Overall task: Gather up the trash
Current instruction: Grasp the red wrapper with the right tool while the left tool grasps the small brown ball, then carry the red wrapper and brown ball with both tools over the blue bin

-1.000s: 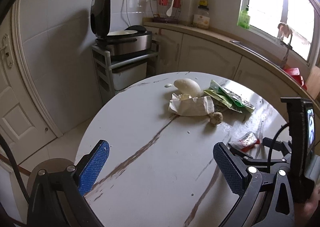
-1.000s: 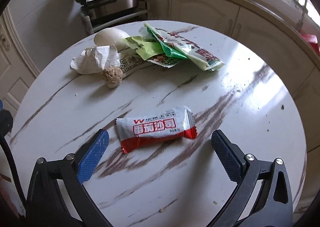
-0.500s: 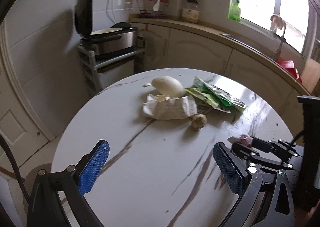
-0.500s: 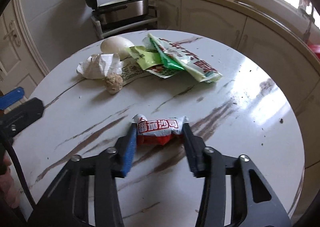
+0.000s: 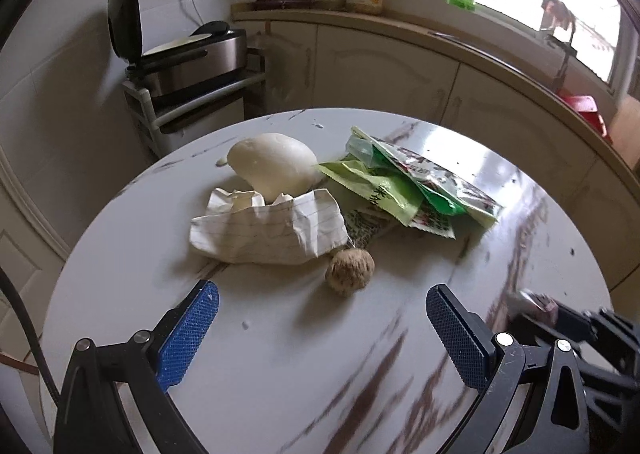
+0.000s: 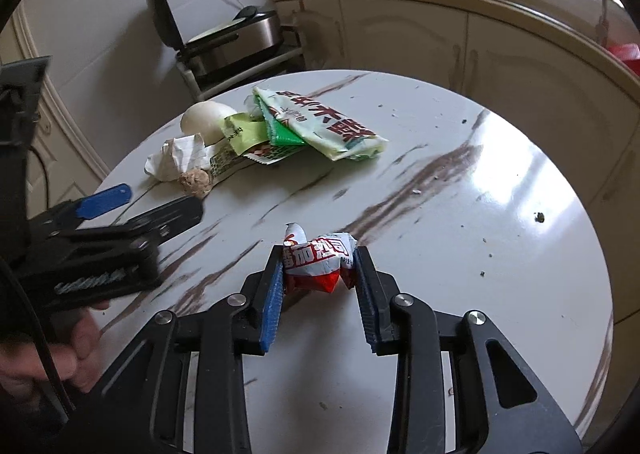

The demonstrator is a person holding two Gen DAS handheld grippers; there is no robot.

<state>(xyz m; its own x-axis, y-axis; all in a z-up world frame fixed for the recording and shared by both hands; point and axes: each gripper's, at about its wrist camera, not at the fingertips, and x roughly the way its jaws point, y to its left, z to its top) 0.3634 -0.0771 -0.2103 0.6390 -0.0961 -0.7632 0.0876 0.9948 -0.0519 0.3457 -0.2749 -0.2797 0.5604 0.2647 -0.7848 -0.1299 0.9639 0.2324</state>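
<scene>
A red and white snack packet (image 6: 316, 262) is crumpled between the blue pads of my right gripper (image 6: 318, 274); its jaws are closing and press on the packet from both sides. My left gripper (image 5: 320, 318) stands open and empty just short of a small brown ball (image 5: 349, 271). Behind the ball lie a crumpled lined paper (image 5: 268, 230), a white bun-like lump (image 5: 276, 166) and several green wrappers (image 5: 404, 186). In the right wrist view the left gripper (image 6: 164, 198) reaches in from the left toward the ball (image 6: 196, 182). In the left wrist view the right gripper (image 5: 536, 304) shows blurred at the lower right.
The round white marble table (image 5: 280, 374) has dark crumbs near its right edge (image 6: 539, 217). An open cooker on a rack (image 5: 188, 62) stands beyond the table, with cabinets (image 5: 400, 66) and a window behind. A person's hand (image 6: 76, 346) holds the left gripper.
My right gripper went from wide open to pinching the red and white packet, which crumpled. My left gripper moved forward over the table toward the paper and the brown ball.
</scene>
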